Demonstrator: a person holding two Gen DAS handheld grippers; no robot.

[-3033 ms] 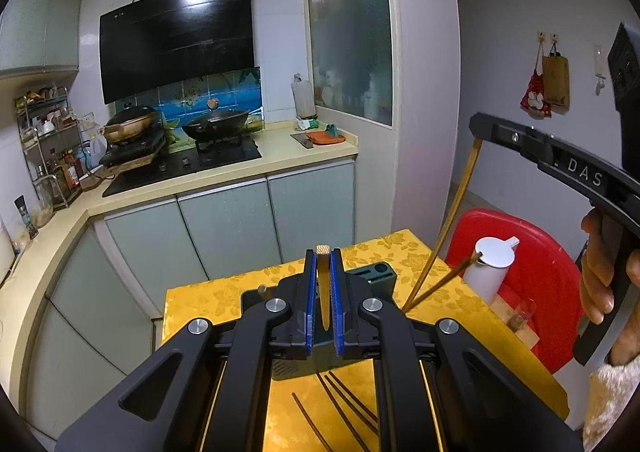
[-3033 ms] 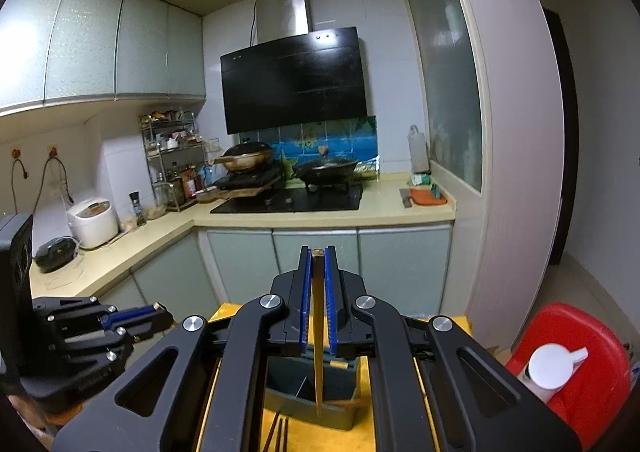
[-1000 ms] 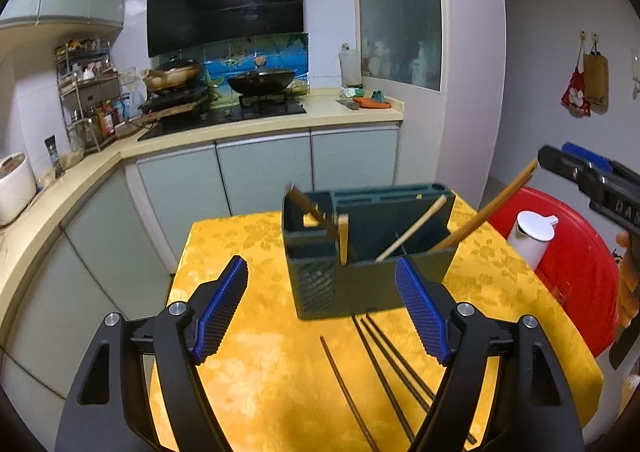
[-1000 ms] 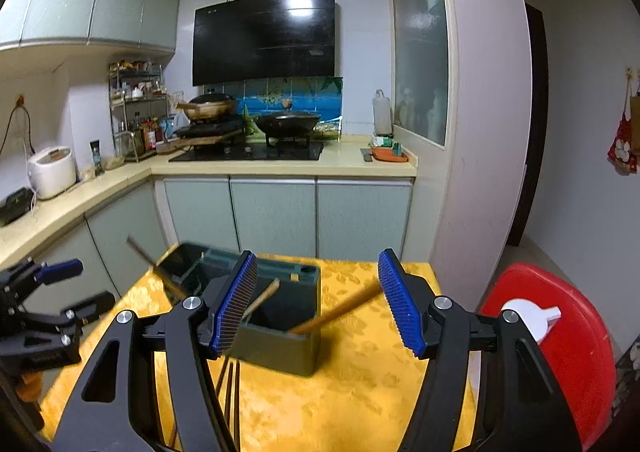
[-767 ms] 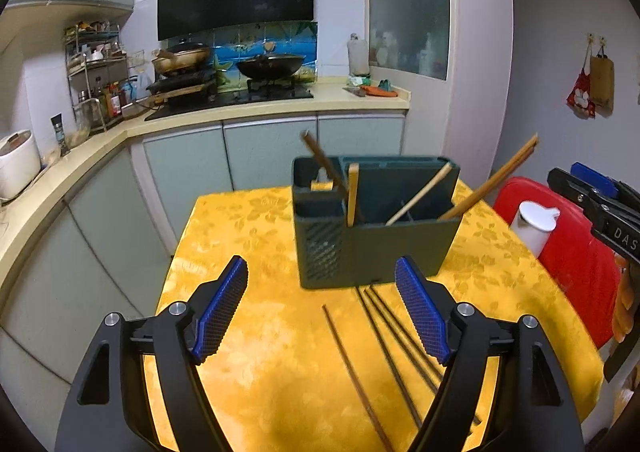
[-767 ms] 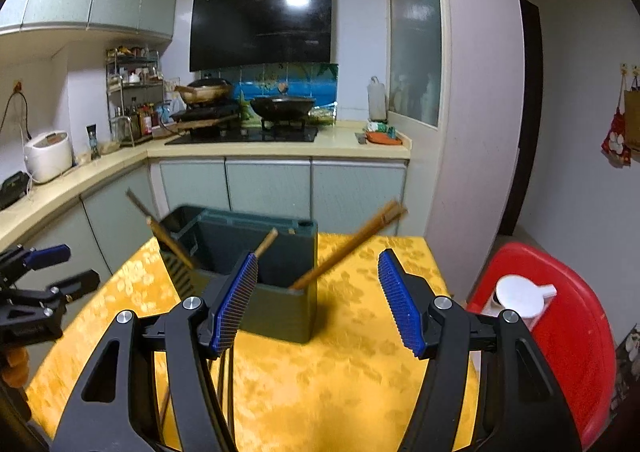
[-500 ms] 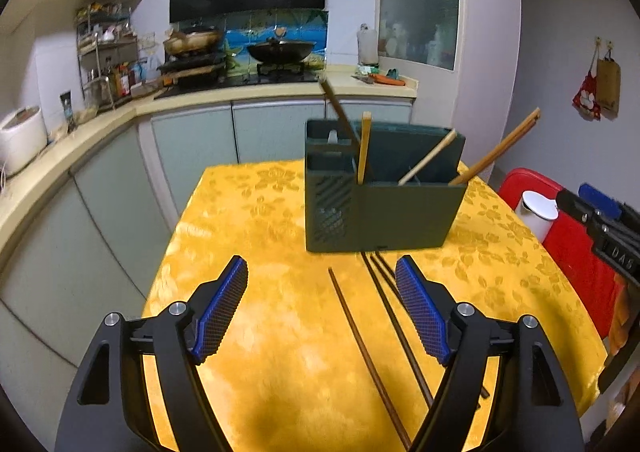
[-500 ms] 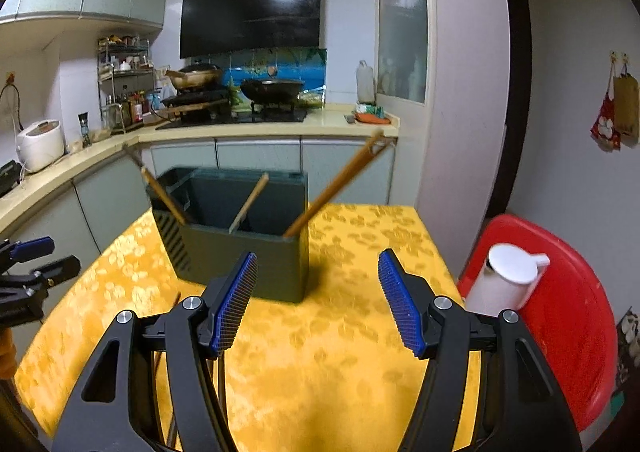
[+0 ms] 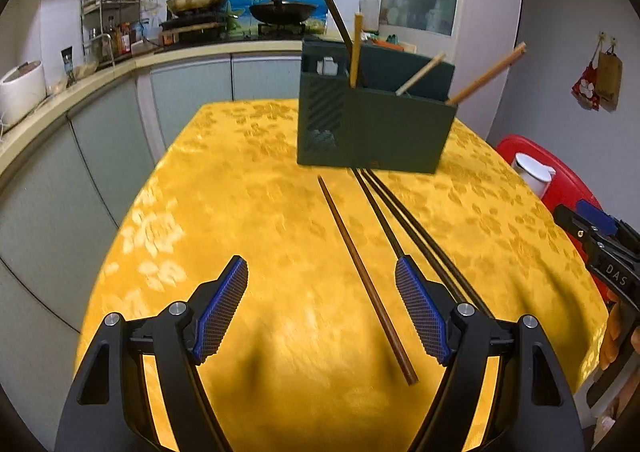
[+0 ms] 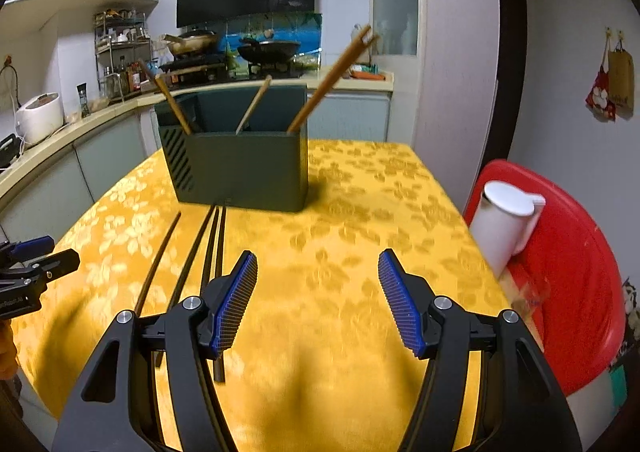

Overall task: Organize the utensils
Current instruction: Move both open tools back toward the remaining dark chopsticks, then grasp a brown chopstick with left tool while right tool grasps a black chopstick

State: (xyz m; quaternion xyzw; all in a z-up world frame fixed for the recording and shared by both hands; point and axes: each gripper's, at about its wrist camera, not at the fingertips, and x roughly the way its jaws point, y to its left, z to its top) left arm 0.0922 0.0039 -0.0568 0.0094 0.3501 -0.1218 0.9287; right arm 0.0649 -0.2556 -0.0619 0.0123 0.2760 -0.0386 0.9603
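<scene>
A dark green utensil holder (image 9: 372, 128) (image 10: 240, 168) stands at the far side of the yellow table, with several wooden chopsticks (image 9: 486, 73) (image 10: 332, 80) leaning out of it. Several dark chopsticks (image 9: 364, 276) (image 10: 212, 248) lie flat on the cloth in front of it. My left gripper (image 9: 322, 308) is open and empty, low over the table, with one brown chopstick between its fingers. My right gripper (image 10: 318, 296) is open and empty, just right of the lying chopsticks. Each gripper shows at the edge of the other's view (image 9: 600, 248) (image 10: 28, 264).
The yellow patterned tablecloth (image 9: 240, 212) (image 10: 380, 212) covers the table. A white jug (image 10: 504, 224) (image 9: 532, 174) sits on a red stool (image 10: 572, 272) at the right. Kitchen cabinets and a stove counter (image 9: 224, 52) run behind and to the left.
Both grippers let go of the chopsticks they held, leaving them in the holder, opened, and pulled back and down toward the near table edge.
</scene>
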